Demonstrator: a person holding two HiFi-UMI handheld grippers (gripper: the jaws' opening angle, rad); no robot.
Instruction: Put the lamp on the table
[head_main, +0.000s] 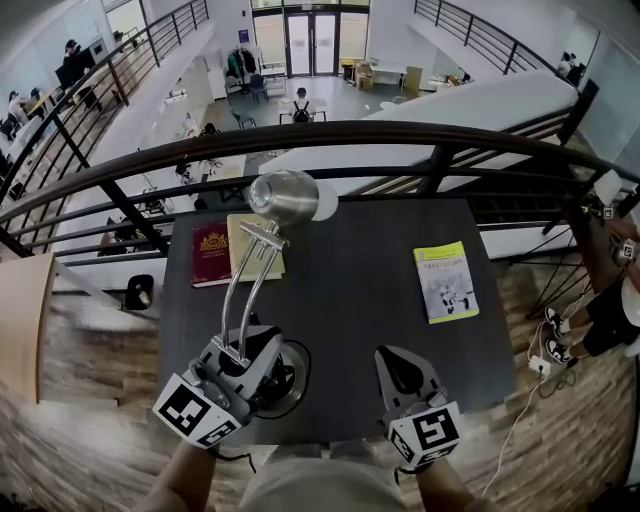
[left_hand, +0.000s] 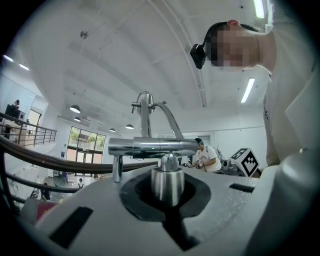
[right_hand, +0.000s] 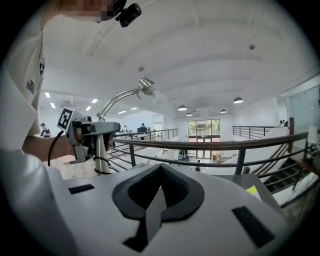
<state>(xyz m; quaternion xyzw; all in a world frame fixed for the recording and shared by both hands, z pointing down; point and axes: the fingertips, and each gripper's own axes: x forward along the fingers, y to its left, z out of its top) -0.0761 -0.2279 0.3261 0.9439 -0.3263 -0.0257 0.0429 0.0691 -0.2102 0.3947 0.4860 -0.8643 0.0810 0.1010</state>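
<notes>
A brushed-metal lamp (head_main: 282, 194), with a domed head, twin curved rods and a round dark base, is shown above the near left edge of the matte dark bench (head_main: 350, 300). Its short chrome post is clamped in the closed left tool (head_main: 245, 358). The right tool (head_main: 398, 364) is closed with nothing held, its ribbed black pads touching.
</notes>
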